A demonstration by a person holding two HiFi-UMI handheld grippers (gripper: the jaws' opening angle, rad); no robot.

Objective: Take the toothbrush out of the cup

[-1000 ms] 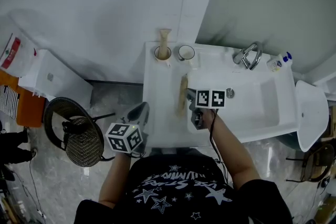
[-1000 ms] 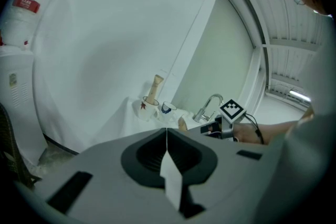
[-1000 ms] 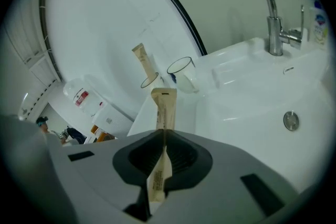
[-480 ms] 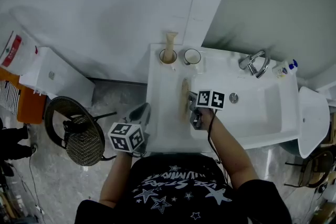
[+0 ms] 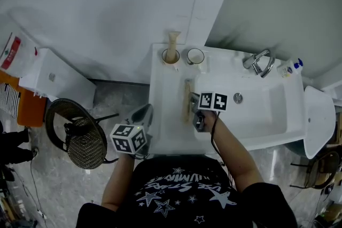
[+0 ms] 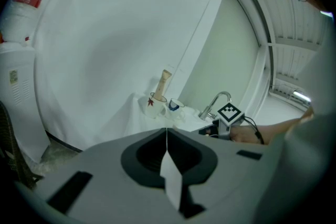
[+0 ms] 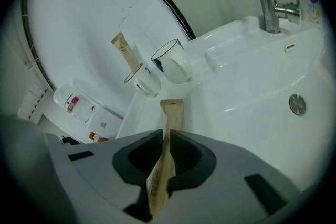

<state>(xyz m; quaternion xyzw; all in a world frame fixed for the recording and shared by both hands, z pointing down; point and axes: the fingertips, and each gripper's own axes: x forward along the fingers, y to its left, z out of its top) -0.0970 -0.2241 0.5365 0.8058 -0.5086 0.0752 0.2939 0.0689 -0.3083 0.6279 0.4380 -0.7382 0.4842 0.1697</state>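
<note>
Here, the white washbasin (image 5: pixel 267 109) carries a left cup (image 5: pixel 171 56) with a wrapped stick in it and an empty right cup (image 5: pixel 195 56) at its 11 o'clock corner. My right gripper's (image 7: pixel 167 136) jaws grasp the wrapped toothbrush (image 7: pixel 172 113), which is outside both cups and points to 12 o'clock. My left gripper's (image 6: pixel 167 134) jaws are clenched, empty.

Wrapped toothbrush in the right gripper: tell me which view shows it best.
The right gripper view: the wrapped toothbrush runs up the centre, close and sharp, clamped between the right gripper's jaws. The head view shows it only as a small tan strip ahead of that gripper. The left gripper view does not show it clearly.
</note>
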